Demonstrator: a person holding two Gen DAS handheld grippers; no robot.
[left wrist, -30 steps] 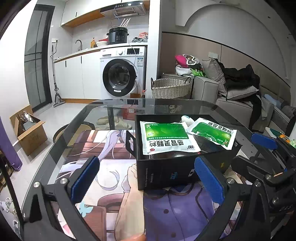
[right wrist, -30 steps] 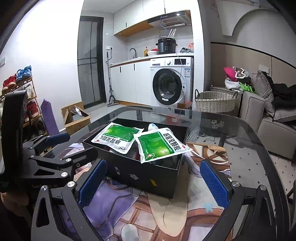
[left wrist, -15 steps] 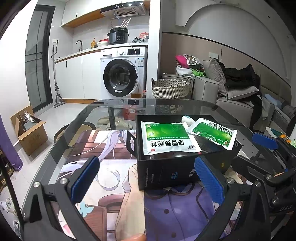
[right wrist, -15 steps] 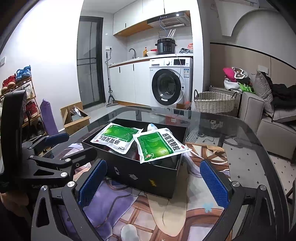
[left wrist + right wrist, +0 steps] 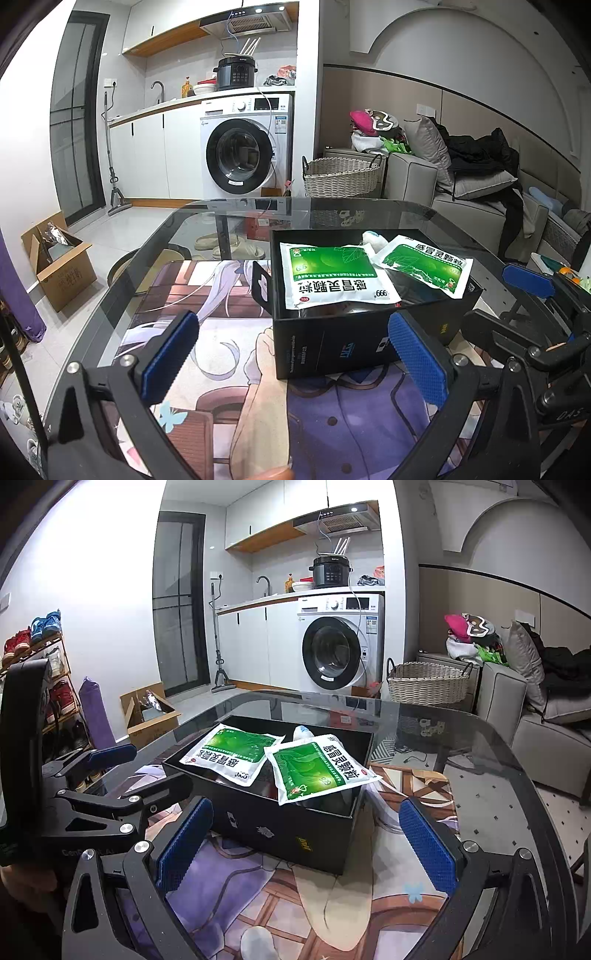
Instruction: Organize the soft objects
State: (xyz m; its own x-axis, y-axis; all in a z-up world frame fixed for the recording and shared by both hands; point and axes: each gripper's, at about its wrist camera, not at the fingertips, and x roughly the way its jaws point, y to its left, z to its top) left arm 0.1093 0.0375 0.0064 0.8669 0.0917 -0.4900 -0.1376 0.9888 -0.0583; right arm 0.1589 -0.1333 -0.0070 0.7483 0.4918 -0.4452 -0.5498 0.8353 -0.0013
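Left gripper point(image 5: 291, 354): my fingers apart, empty, hovering near the box point(image 5: 332, 343). Left pouch point(image 5: 334, 275) and right pouch point(image 5: 426, 267): sprawled across the box top, the right one overhanging its rim. Right gripper point(image 5: 306, 838): apart, empty. Step: tidying, I judge; next, press each pouch flat inside. Hidden: box contents beneath; a white item point(image 5: 303, 734) peeks out, unidentifiable.

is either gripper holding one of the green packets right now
No, both green packets lie on top of the black box, and the left gripper and right gripper are open and empty.
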